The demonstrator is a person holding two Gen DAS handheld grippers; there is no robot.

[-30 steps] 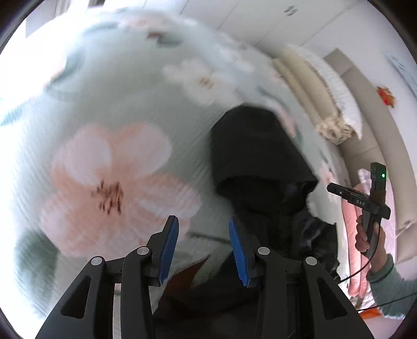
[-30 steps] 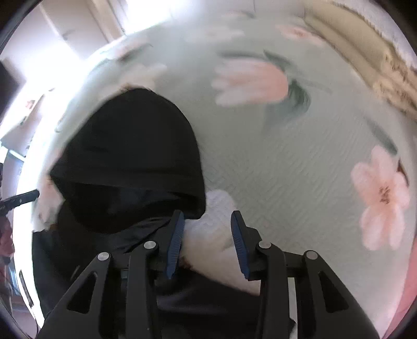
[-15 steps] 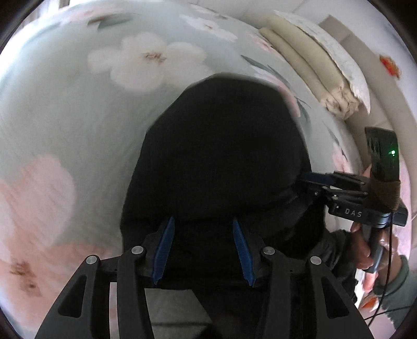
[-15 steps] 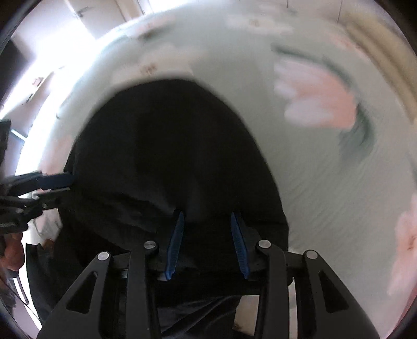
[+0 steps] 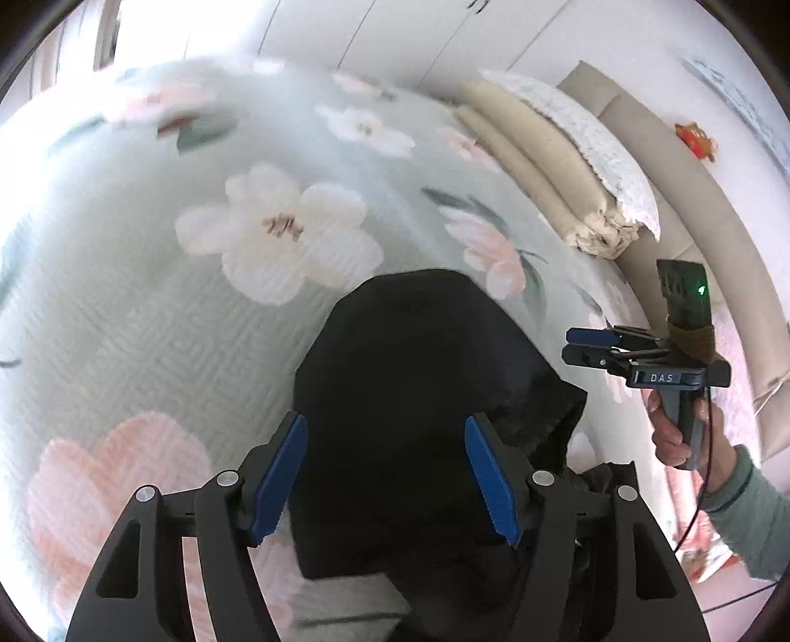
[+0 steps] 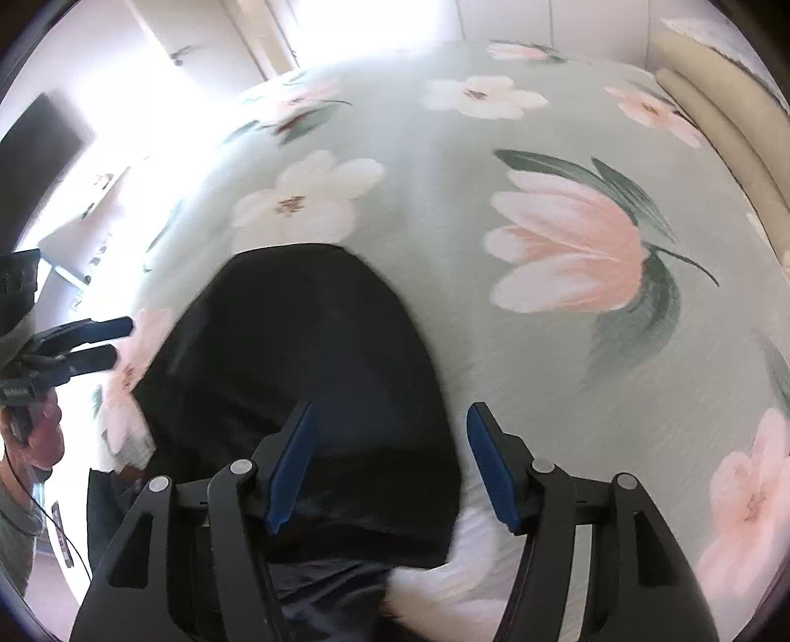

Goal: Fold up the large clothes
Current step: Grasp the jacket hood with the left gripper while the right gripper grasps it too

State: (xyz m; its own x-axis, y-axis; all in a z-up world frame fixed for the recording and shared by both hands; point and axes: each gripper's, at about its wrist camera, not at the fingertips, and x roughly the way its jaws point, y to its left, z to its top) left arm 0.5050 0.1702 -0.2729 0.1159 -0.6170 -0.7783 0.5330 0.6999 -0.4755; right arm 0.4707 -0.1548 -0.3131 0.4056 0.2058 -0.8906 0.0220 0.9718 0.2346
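Note:
A black garment [image 5: 419, 375] lies on the floral bedspread [image 5: 197, 316]; its rounded hood end points away from me. It also shows in the right wrist view [image 6: 306, 355]. My left gripper [image 5: 385, 474] is open and empty, hovering just above the garment's near part. My right gripper [image 6: 390, 464] is open and empty, above the garment's right edge. From the left wrist view the right gripper [image 5: 587, 345] hangs beside the garment's right side. From the right wrist view the left gripper [image 6: 111, 341] sits at the garment's left side. The garment's near part is hidden under both grippers.
Folded beige bedding [image 5: 538, 168] with a white lace cover lies at the bed's far right against the padded headboard [image 5: 691, 197]. White wardrobe doors [image 5: 395, 29] stand behind the bed. A dark screen [image 6: 39, 143] stands to the far left in the right wrist view.
Both grippers opened wider, let the black garment go and drew back and up. The garment now lies flat on the bedspread with more of the bed in view.

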